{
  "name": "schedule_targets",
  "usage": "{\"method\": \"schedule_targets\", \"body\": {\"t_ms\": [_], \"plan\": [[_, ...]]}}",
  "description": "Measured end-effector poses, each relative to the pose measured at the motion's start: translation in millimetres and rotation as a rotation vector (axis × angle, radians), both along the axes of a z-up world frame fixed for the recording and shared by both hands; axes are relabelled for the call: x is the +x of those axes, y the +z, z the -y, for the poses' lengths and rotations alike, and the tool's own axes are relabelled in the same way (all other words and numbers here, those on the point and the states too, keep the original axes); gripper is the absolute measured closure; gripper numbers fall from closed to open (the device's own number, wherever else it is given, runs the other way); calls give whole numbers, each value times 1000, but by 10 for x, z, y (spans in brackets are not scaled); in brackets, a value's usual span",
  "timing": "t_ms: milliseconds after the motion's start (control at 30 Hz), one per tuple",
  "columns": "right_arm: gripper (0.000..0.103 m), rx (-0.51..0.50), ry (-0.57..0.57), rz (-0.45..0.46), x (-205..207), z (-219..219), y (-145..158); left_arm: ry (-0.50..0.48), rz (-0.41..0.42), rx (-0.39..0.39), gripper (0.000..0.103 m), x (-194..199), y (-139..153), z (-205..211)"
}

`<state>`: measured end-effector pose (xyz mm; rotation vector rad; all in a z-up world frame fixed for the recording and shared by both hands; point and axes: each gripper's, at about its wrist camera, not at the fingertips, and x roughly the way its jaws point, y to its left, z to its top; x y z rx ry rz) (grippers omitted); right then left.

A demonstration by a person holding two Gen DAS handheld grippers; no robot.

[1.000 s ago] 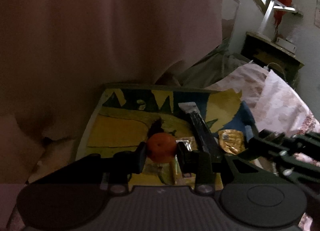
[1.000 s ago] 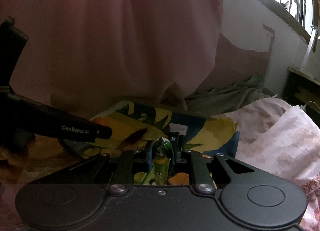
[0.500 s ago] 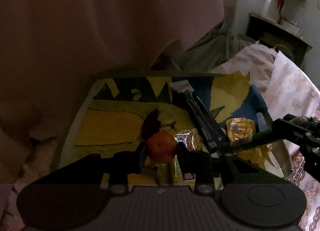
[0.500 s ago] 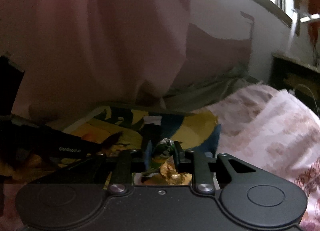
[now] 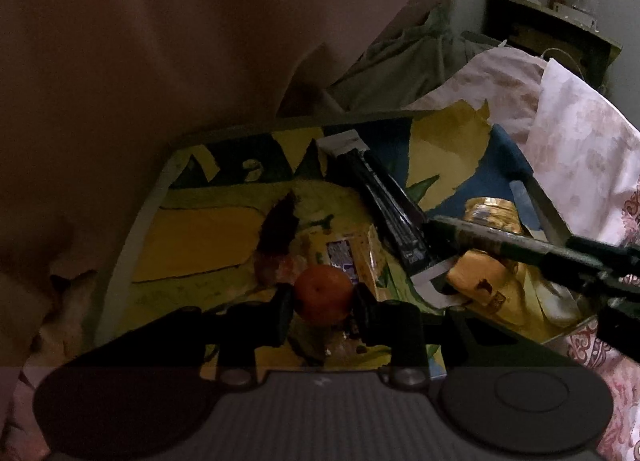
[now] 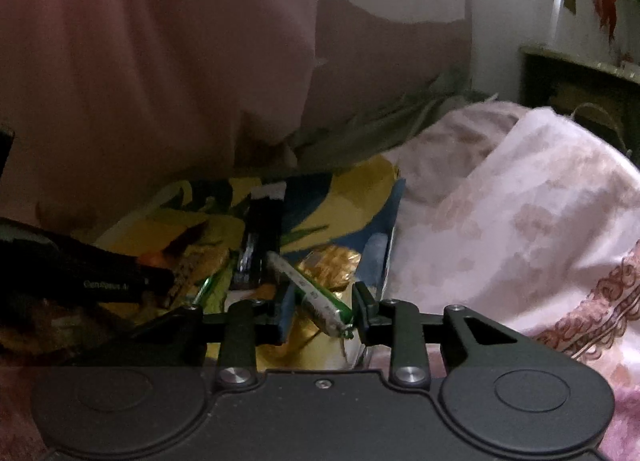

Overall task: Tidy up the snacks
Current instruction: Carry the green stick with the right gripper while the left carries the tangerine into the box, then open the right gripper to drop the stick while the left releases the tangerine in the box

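Note:
A small orange [image 5: 323, 293] sits between the pads of my left gripper [image 5: 322, 307], which is shut on it, just above a tray [image 5: 132, 237] with a yellow, blue and green pattern. On the tray lie a long black packet [image 5: 380, 201], a biscuit pack with a purple label [image 5: 344, 253], a gold wrapper [image 5: 492, 213] and a yellow packet [image 5: 488, 281]. My right gripper [image 6: 324, 307] hangs over the tray's right end. Its jaws are opening, and a green stick packet [image 6: 312, 293] lies slanted and loose between them. From the left wrist view that gripper [image 5: 580, 257] reaches in from the right.
A person in a pink garment [image 5: 160, 41] sits close behind the tray. Pink floral bedding [image 5: 580, 149] rises to the right, with olive cloth [image 5: 400, 61] behind. A dark shelf [image 5: 552, 25] stands against the far wall.
Both grippers have sunk toward the tray. The right jaws have spread, and the green stick has tipped from upright to slanted. The left gripper has kept hold of the orange.

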<state>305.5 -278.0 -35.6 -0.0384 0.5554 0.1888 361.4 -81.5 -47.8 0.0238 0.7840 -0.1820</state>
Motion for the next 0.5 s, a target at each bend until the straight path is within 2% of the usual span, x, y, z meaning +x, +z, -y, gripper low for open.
{"method": "schedule_targets", "body": {"t_ms": [333,433,500], "plan": [[71,-51,-1,-23,50,-39,-111,-1,-5,32,67,8,-21,69],[68,-58,-1,-23,44,-46,-123,-4,-8,40,66,0,-20,90],[61,-54,2,-18,29,-41,-119,-2,-11,41,64,-9,-15,101]]}}
